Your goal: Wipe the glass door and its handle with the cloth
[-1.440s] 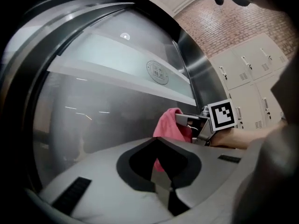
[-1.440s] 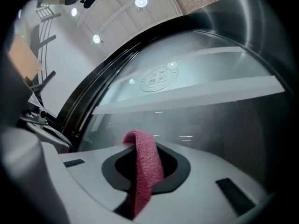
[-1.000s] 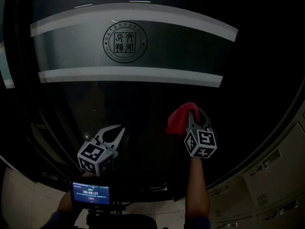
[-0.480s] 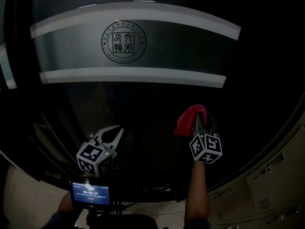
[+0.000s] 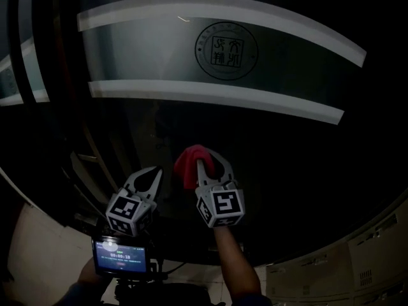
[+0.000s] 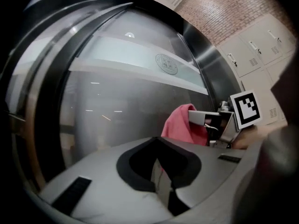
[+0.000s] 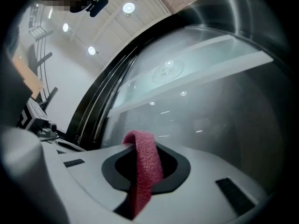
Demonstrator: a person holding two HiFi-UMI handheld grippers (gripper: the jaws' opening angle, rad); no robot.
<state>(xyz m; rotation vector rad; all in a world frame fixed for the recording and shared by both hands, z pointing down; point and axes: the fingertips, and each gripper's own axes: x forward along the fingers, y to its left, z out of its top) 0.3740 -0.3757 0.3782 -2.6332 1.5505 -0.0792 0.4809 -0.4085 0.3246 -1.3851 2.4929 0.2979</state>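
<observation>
The glass door (image 5: 191, 126) fills the head view, with a frosted band (image 5: 159, 56) and a round seal (image 5: 226, 50) across it. My right gripper (image 5: 205, 160) is shut on a red cloth (image 5: 190, 163) and holds it against the dark lower glass. In the right gripper view the cloth (image 7: 145, 164) hangs folded between the jaws, close to the glass (image 7: 210, 92). My left gripper (image 5: 155, 173) is shut and empty, just left of the cloth. From its own view the cloth (image 6: 180, 125) and the right gripper's marker cube (image 6: 245, 108) lie to the right. No handle can be made out.
Dark door frame bars (image 5: 60, 94) run down the left side. Pale lockers (image 5: 376, 260) stand at the lower right, also seen as lockers (image 6: 257, 45) under a brick wall (image 6: 224, 13). A small lit screen (image 5: 121, 257) sits below the left gripper.
The right gripper has carried the cloth leftwards across the glass, ending close beside the left gripper. The head view has swung left, so the seal now sits further right.
</observation>
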